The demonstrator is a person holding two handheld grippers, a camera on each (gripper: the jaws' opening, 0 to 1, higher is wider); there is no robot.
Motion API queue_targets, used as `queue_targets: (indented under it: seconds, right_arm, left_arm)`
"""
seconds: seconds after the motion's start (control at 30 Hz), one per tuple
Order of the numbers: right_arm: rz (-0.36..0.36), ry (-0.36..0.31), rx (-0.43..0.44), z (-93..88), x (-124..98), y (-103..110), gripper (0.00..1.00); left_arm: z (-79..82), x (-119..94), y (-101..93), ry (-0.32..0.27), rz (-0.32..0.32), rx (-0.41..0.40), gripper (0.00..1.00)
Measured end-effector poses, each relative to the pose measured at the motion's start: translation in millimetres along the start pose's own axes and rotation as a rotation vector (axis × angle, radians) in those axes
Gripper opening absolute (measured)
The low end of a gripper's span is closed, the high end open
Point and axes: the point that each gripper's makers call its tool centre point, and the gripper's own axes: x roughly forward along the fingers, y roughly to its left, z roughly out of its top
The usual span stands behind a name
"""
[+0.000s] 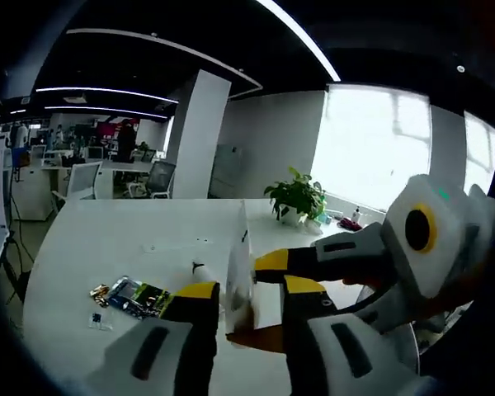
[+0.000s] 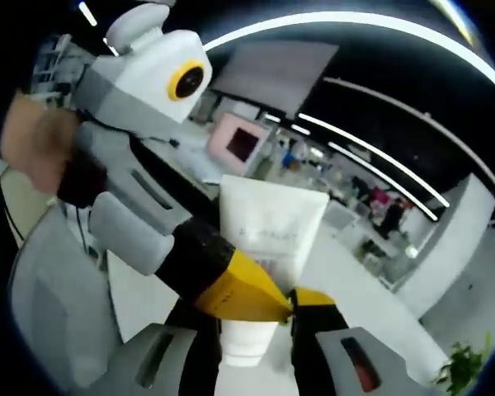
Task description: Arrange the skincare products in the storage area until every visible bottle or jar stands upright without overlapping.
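Observation:
A white tube [image 1: 238,276] hangs above the white table [image 1: 107,239], seen edge-on in the left gripper view. It stands between the jaws of my left gripper [image 1: 249,289], close to the left jaw, with a gap to the right jaw. My right gripper [image 1: 272,262] comes in from the right and its yellow tip touches the tube. In the right gripper view the white tube [image 2: 268,235] faces me flat, cap end down. My right gripper [image 2: 256,330] is shut on its lower end. The left gripper's yellow fingertip [image 2: 239,290] lies across the tube's front.
Small coloured packets [image 1: 136,295] lie on the table at the lower left. A potted plant [image 1: 297,198] stands at the table's far edge before a bright window. Office chairs [image 1: 82,180] and desks lie beyond. A hand [image 2: 33,148] holds the left gripper.

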Motion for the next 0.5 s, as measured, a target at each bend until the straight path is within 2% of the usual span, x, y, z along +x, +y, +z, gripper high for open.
queue_targets:
  seconds: [0.1,0.13,0.17,0.2,0.23,0.27,0.5]
  right_arm:
    - [-0.008,0.004,0.012,-1.1,-2.3,-1.2,0.24]
    - [-0.009,0.005,0.013,-1.5,-3.2,-0.9,0.24]
    - [-0.012,0.002,0.014,-1.2,-4.7,-0.6,0.24]
    - [-0.014,0.007,0.01,-2.5,-5.5,0.1,0.24]
    - [-0.018,0.011,0.006,-3.6,-5.9,-0.8,0.24]
    - [-0.021,0.012,-0.002,-5.2,-8.1,-0.2,0.24]
    - [-0.005,0.001,0.03,-7.0,-13.9,-3.6,0.26]
  left_arm:
    - [-0.3,1.0,-4.9,0.002,-0.018,0.002,0.21]
    - [0.7,1.7,-3.7,-0.004,-0.001,0.033,0.18]
    - [-4.8,0.3,3.7,0.033,0.036,0.095,0.11]
    - [0.0,3.1,-4.8,0.005,-0.016,0.09,0.12]
    - [-3.6,1.6,-0.9,0.028,0.002,0.061,0.12]
    - [-4.7,1.7,-1.9,0.038,-0.014,0.042,0.11]
    - [-3.9,3.8,-8.4,0.082,-0.073,0.034,0.1]
